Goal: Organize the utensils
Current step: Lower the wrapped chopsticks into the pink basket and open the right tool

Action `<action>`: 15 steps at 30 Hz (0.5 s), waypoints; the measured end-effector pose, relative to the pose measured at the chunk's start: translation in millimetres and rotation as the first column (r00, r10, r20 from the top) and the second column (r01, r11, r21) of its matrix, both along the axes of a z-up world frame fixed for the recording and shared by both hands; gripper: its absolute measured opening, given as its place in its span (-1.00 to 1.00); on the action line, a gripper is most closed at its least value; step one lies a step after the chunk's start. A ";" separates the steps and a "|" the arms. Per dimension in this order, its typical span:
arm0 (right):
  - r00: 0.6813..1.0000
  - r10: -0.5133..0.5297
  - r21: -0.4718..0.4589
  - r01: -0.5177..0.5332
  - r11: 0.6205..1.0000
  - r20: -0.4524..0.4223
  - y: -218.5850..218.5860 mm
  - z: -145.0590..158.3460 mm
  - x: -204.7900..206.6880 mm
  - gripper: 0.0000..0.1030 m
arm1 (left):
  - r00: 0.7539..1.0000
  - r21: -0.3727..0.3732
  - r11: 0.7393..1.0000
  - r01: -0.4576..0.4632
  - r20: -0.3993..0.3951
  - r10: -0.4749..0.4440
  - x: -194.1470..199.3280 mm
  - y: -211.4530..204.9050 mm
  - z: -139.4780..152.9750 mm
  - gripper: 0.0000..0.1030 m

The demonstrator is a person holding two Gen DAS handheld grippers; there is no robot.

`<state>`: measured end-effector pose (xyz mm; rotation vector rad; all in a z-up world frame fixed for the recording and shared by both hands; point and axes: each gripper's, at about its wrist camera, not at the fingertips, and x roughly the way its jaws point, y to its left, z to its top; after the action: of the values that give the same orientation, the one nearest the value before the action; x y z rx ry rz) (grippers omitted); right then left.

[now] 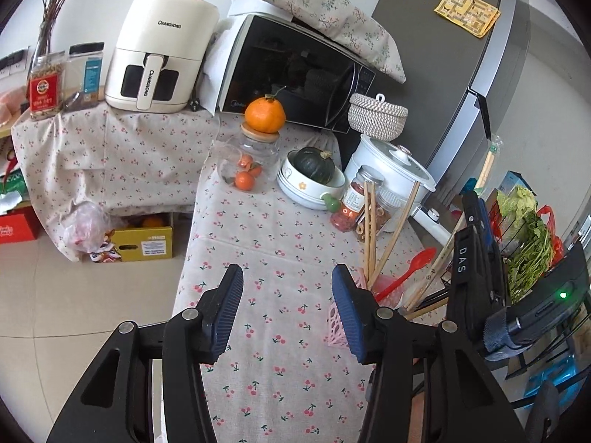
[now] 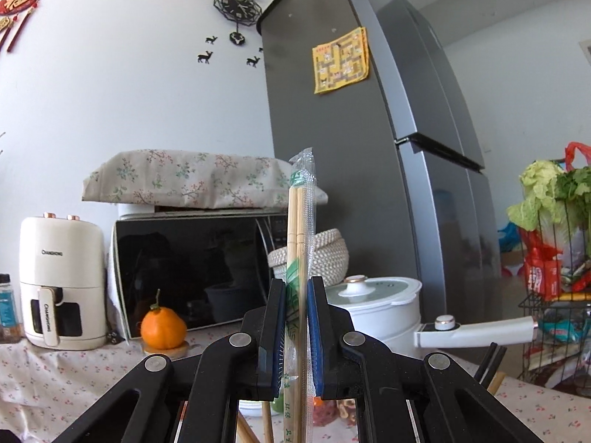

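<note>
My right gripper (image 2: pixel 297 288) is shut on a pair of wooden chopsticks in a clear plastic wrapper (image 2: pixel 300 221), held upright above the table. It also shows in the left wrist view (image 1: pixel 476 236) at the right, with the wrapped chopsticks (image 1: pixel 488 164) sticking up. My left gripper (image 1: pixel 287 284) is open and empty over the cherry-print tablecloth (image 1: pixel 266 229). Just right of its right finger stands a pink perforated utensil holder (image 1: pixel 338 326) with several wooden chopsticks (image 1: pixel 369 229) and a red plastic spoon (image 1: pixel 413 265) in it.
On the table stand a jar of oranges (image 1: pixel 251 158) topped by an orange, a bowl with a green squash (image 1: pixel 312 173), a snack jar (image 1: pixel 354 203), a white pot (image 1: pixel 391 170), a microwave (image 1: pixel 291 70) and an air fryer (image 1: pixel 159 51). A wire basket of greens (image 1: pixel 524 243) stands at right.
</note>
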<state>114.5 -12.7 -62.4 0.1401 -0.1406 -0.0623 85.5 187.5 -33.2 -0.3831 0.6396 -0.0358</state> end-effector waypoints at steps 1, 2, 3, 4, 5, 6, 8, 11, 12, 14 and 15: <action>1.000 -0.017 0.001 0.017 1.000 -0.005 1.1 -5.4 3.1 -0.81 | 1.000 -0.002 1.000 0.000 -0.001 0.000 1.2 1.2 -0.6 0.02; 0.999 -0.030 0.002 0.030 1.000 -0.015 2.3 -11.0 6.4 -0.81 | 1.000 -0.008 1.000 0.000 -0.001 0.000 2.4 2.4 -1.3 0.02; 0.999 -0.041 0.002 0.041 0.999 -0.026 3.3 -16.9 9.1 -0.80 | 1.000 -0.015 1.000 0.001 -0.002 -0.001 3.7 3.3 -1.9 0.02; 0.998 -0.050 0.004 0.050 0.999 -0.039 4.1 -22.9 11.2 -0.79 | 1.000 -0.020 1.000 0.001 -0.004 -0.001 4.9 4.3 -2.5 0.02; 0.997 -0.058 0.004 0.058 0.998 -0.053 4.9 -28.6 12.3 -0.75 | 1.000 -0.025 1.000 0.001 -0.005 -0.001 6.0 4.7 -3.0 0.02; 0.996 -0.063 0.008 0.063 0.998 -0.062 5.1 -33.8 11.8 -0.74 | 1.000 -0.029 1.000 0.000 -0.005 0.000 6.8 5.3 -3.3 0.02; 0.995 -0.058 0.016 0.060 0.998 -0.083 5.0 -42.1 7.5 -0.72 | 1.000 -0.029 1.000 -0.001 -0.006 0.001 7.7 4.7 -3.8 0.02; 0.994 -0.035 0.019 0.038 0.999 -0.103 5.0 -47.2 -3.4 -0.48 | 1.000 -0.031 1.000 0.002 -0.012 -0.002 7.8 3.0 -4.7 0.02; 0.994 -0.027 0.021 0.029 0.999 -0.108 4.3 -47.1 -7.5 -0.45 | 1.000 -0.032 0.999 0.002 -0.015 -0.002 7.8 2.4 -5.2 0.02; 0.993 -0.008 0.036 0.013 0.999 -0.117 -0.2 -43.2 -17.5 -0.43 | 1.000 -0.040 0.999 0.001 -0.028 -0.002 8.8 2.3 -7.5 0.02; 0.992 0.004 0.050 0.002 0.999 -0.123 -4.2 -38.8 -22.8 -0.43 | 0.999 -0.048 0.999 0.001 -0.038 -0.003 9.5 2.5 -9.0 0.02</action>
<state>91.6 -16.9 -101.2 0.1862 -0.0162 -0.0732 95.0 190.0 -42.2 -0.4303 0.6776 -0.0463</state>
